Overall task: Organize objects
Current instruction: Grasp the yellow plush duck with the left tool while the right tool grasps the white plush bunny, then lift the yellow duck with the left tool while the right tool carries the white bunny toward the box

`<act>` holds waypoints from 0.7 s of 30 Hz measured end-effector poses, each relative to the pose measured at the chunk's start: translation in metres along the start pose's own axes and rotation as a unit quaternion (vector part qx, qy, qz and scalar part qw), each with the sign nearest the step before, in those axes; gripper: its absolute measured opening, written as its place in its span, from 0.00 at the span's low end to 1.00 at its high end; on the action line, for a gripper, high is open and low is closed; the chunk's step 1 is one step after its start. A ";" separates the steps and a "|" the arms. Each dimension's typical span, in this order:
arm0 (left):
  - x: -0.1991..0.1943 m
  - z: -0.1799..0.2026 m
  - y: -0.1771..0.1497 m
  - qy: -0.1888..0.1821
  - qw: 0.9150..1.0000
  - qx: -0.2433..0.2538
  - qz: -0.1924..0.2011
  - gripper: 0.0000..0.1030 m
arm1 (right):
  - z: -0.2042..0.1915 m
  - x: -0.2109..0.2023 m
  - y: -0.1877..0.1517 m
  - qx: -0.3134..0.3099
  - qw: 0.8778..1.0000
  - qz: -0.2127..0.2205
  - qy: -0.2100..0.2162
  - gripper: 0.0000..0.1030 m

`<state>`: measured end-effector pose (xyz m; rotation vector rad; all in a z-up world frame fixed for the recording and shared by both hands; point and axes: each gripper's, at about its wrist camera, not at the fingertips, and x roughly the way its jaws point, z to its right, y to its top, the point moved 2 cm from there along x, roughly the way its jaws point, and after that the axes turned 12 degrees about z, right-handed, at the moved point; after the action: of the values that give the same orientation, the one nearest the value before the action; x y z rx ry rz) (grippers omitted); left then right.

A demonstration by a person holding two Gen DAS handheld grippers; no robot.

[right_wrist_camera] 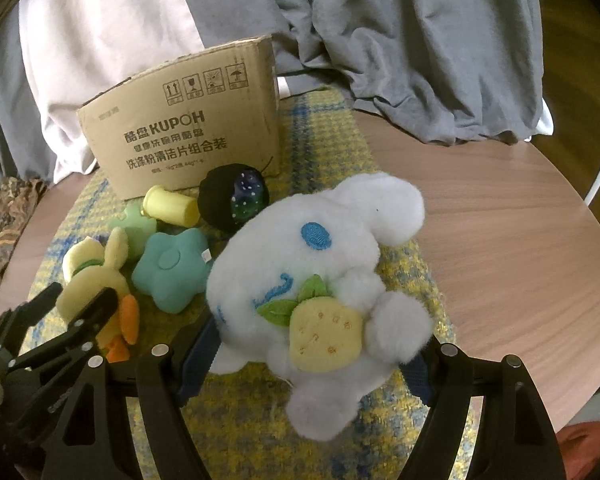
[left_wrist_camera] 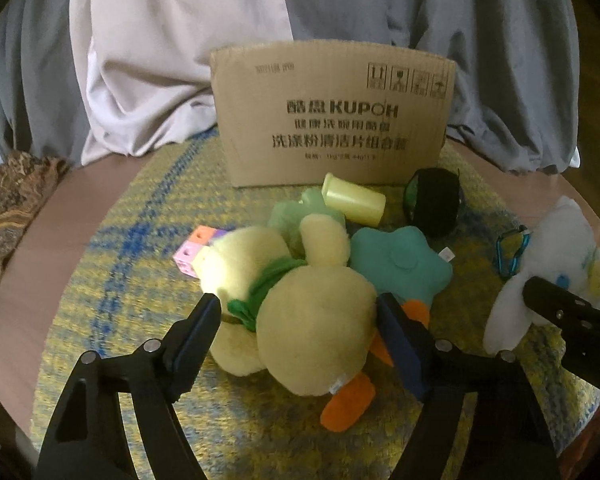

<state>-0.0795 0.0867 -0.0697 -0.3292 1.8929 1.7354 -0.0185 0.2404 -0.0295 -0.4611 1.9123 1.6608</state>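
A yellow duck plush (left_wrist_camera: 312, 336) with a green scarf and orange feet lies on the yellow-and-blue mat (left_wrist_camera: 132, 280). My left gripper (left_wrist_camera: 300, 308) straddles its body, and both pads press its sides. A white plush dog (right_wrist_camera: 320, 256) holding a yellow strawberry sits between the fingers of my right gripper (right_wrist_camera: 312, 356), which is shut on it. In the left wrist view the white plush (left_wrist_camera: 556, 248) shows at the right with a right finger (left_wrist_camera: 560, 308) against it. The cardboard box (left_wrist_camera: 332, 120) stands upright at the back of the mat.
In front of the box lie a pale yellow cup (left_wrist_camera: 354, 198) on its side, a black ball-like object (left_wrist_camera: 434, 200), a teal star plush (left_wrist_camera: 400, 264), a light green plush (left_wrist_camera: 300, 212), pink and purple cubes (left_wrist_camera: 196, 248) and a blue carabiner (left_wrist_camera: 514, 252). Bare round wooden table (right_wrist_camera: 500, 232) lies right; grey cloth (right_wrist_camera: 420, 40) hangs behind.
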 end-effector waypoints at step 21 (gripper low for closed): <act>-0.005 0.002 0.003 -0.009 1.000 0.002 0.001 0.47 | -0.009 -0.006 0.005 -0.012 1.000 0.010 0.008 0.76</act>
<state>-0.0762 0.0881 -0.0642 -0.3087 1.8838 1.7304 -0.0188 0.2316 -0.0208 -0.4676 1.9167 1.6993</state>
